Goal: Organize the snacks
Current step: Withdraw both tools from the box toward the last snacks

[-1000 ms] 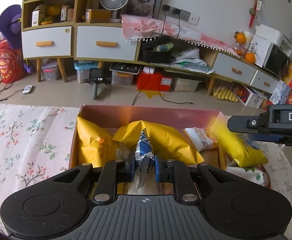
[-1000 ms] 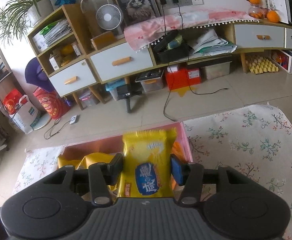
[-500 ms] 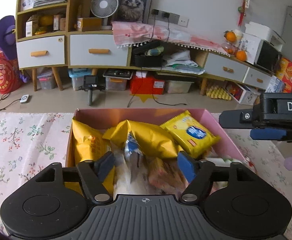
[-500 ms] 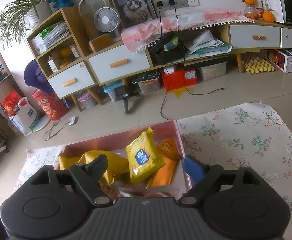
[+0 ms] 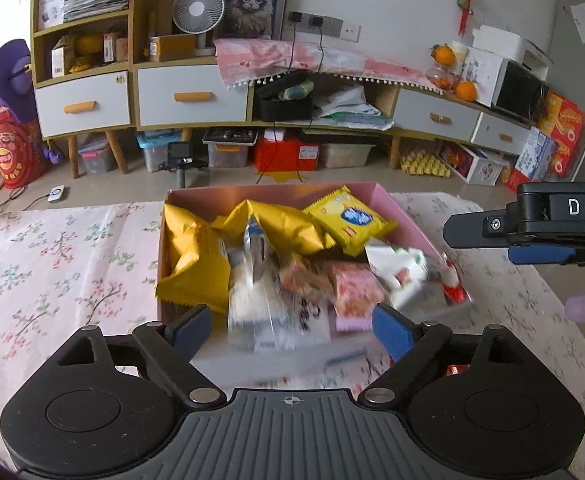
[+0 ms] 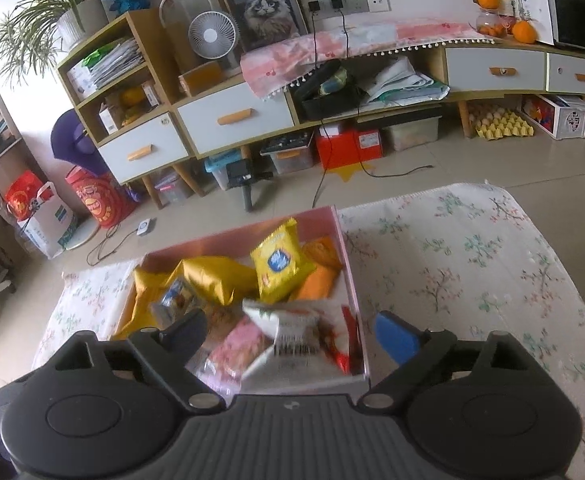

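Observation:
A pink box (image 5: 404, 216) on the flowered tablecloth holds several snack packets: big yellow bags (image 5: 276, 222), a yellow packet with a blue label (image 5: 350, 218), a blue-and-white packet (image 5: 254, 246), pink and white packets. The box (image 6: 348, 264) and the yellow packet (image 6: 278, 266) also show in the right wrist view. My left gripper (image 5: 290, 330) is open and empty, above the box's near edge. My right gripper (image 6: 288, 332) is open and empty over the box's near right part; its side shows in the left wrist view (image 5: 532, 232).
The flowered tablecloth (image 5: 64, 264) spreads left and right (image 6: 472, 264) of the box. Beyond the table edge lie the floor, a long cabinet (image 5: 188, 96) with drawers, storage bins and a small tripod (image 6: 248, 184).
Both grippers opened and let go: the left released the blue-and-white packet, the right dropped the yellow blue-label packet into the box. Both have pulled back and risen.

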### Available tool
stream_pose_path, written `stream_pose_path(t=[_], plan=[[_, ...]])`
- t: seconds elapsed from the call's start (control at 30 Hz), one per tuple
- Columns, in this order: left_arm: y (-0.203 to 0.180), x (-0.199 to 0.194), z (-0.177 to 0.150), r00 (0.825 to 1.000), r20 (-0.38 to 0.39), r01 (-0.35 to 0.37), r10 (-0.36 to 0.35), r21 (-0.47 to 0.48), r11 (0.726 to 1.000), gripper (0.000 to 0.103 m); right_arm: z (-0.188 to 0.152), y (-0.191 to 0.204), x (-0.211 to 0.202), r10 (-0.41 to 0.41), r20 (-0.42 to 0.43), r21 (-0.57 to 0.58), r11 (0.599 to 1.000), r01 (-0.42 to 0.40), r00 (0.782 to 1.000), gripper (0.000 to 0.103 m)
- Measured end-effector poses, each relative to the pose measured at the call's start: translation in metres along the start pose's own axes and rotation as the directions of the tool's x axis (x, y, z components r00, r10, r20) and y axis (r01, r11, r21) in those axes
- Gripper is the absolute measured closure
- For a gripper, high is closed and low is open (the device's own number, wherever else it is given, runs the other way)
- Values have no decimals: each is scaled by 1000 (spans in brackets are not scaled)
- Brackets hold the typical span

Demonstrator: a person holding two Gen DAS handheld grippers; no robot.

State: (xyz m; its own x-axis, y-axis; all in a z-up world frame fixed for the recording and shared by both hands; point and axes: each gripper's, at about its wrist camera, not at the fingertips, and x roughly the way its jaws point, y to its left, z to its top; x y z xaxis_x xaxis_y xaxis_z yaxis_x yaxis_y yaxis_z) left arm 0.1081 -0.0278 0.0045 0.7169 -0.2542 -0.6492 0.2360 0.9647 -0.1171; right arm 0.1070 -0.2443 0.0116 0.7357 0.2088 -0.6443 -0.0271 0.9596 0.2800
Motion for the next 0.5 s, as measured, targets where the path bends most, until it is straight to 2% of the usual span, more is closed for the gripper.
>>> stream_pose_path(t=[0.33,0.5], plan=[[1,-26,-27,999,-50,-7,5,-45,999,8,-27,9,-28,2,-11,-45,999,-2,1000,19],[4,-28,-43,997,-80,-23,21,-28,999,7,-46,10,-31,-19,-17,-88,996,17,1000,18]])
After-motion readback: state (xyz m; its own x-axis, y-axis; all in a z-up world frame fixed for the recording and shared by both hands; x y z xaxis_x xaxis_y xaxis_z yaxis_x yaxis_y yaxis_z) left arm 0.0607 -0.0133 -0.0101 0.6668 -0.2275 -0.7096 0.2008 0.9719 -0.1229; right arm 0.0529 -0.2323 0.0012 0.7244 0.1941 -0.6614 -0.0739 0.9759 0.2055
